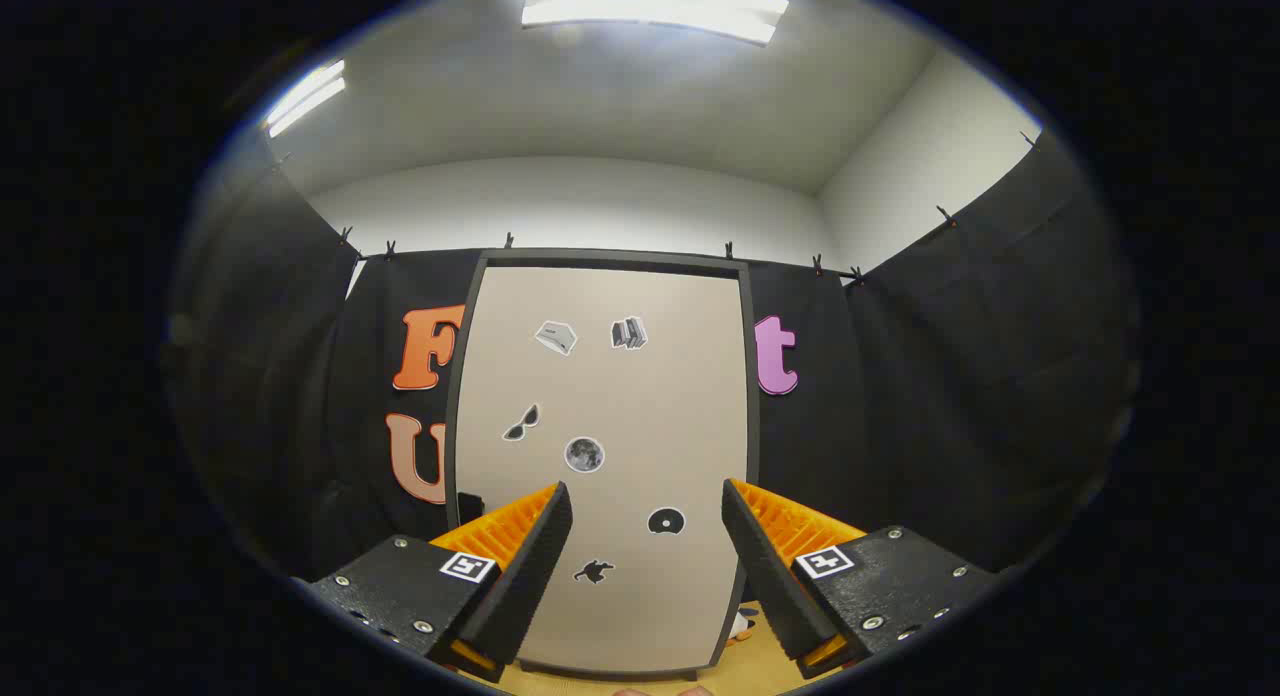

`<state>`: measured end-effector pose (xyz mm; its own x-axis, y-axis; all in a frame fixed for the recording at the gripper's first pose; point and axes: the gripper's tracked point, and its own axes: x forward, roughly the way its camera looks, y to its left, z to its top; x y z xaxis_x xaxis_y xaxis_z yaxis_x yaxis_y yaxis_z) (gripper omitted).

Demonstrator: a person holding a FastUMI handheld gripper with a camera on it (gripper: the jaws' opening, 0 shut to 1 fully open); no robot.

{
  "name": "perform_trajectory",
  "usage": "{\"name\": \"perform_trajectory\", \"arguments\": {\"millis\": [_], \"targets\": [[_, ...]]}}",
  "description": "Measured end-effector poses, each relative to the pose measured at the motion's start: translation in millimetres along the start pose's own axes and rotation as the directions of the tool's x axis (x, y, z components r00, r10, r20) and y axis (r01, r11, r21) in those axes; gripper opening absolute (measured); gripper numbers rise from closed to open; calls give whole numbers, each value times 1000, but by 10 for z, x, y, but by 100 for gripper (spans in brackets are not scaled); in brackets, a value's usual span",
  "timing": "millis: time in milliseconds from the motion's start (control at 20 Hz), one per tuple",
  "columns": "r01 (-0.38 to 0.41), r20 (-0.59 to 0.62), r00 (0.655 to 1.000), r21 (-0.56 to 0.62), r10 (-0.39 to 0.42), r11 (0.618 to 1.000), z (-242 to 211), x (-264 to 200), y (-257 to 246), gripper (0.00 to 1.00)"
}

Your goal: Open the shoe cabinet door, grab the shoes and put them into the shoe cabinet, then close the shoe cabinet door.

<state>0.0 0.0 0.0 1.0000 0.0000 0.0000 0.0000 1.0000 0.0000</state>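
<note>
Two ceiling lights (655,8) glare above me; my view bends at its edges, sharp and evenly lit centrally.

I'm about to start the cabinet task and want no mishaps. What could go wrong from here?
The tool is open and facing the shut cabinet door, whose front shows stickers but no clear handle, so the fingers may slip off. A small object beside the door's lower corner could get knocked.

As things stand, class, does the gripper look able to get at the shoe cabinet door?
Probably yes: the gripper is open and faces the closed shoe cabinet door with nothing between. No handle is visible, though.
</note>
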Motion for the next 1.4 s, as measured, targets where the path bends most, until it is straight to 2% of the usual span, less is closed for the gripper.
{"name": "perform_trajectory", "arguments": {"millis": [1400], "targets": [[-16,-36,999,1,16,1000,-101,-3,89,94]]}}
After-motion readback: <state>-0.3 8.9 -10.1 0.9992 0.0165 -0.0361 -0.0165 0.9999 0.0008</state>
